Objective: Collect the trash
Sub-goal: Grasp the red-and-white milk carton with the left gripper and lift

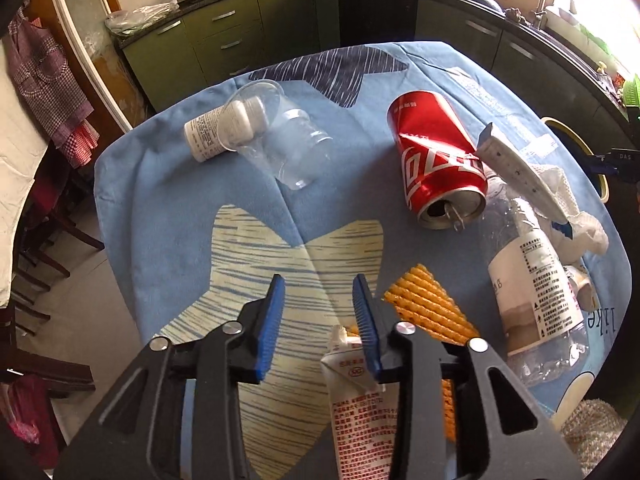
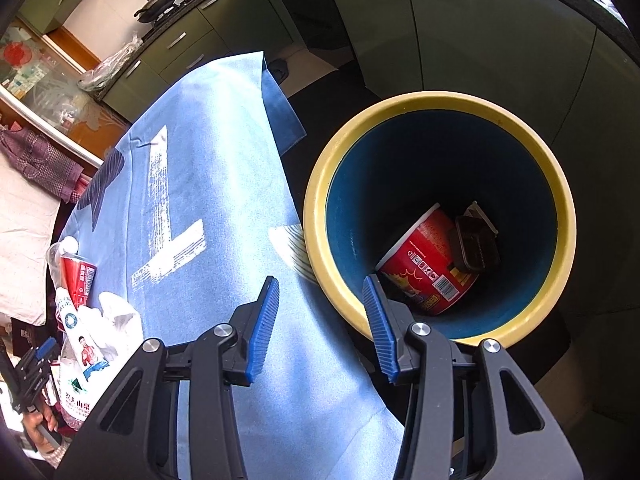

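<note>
Left wrist view: the left gripper (image 1: 320, 300) hangs partly open and empty over the blue cloth (image 1: 168, 208), a white tube (image 1: 360, 408) just under its right pad. A crushed red can (image 1: 436, 160) lies farther right.

Right wrist view: the right gripper (image 2: 320, 312), partly open and empty, hovers at the yellow-rimmed bin (image 2: 560, 208), which holds a red noodle cup (image 2: 424, 268).

White Coca-Cola script in Chinese characters is borne by the dented red can (image 1: 436, 160). "SG" in an oval, above red Chinese print too small to be read, is carried by the white tube (image 1: 360, 408). "like" is printed on the blue tablecloth (image 1: 160, 200) at its right edge.
</note>
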### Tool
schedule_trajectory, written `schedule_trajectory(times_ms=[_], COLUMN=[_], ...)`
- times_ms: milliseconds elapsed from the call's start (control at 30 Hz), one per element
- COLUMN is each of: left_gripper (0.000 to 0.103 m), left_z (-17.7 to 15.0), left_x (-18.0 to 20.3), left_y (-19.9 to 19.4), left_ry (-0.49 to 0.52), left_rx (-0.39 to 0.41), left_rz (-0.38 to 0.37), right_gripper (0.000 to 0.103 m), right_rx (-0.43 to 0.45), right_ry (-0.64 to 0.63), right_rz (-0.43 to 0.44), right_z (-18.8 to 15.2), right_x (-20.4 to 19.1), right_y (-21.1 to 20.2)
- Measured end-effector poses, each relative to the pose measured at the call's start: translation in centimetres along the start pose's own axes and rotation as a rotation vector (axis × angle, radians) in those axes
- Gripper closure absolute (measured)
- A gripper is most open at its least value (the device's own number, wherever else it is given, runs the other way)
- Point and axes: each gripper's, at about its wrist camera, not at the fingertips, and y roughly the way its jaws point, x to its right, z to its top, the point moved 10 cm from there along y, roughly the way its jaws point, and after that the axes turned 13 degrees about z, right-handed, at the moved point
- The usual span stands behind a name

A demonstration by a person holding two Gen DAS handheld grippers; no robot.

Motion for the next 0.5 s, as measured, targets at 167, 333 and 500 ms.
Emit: schedule_trajectory(times_ms=[167,333,500], left_gripper=[0.039,0.038,0.036], left_z=[-1.2,-3.3,-3.4], left_x=[-0.6,0.6,0.4], left_y=[-1.7,-3.3,-5.1], left_ry=[-0.005,0.034,-0.028], left_rx=[-0.005,-0.013,0.027], left_rz=[0.041,0.052,-0.017], right_gripper=[0.058,0.058,0.058], right_rx=[-0.010,-0.017,-0.022], right_ry=[-0.005,-0.004,-0.005], right_rz=[0.009,0.018,0.023], right_z=[-0.2,-0.4,-0.5], right_x=[-0.1,-0.1,-0.1], right_y=[0.3,0.8,1.0])
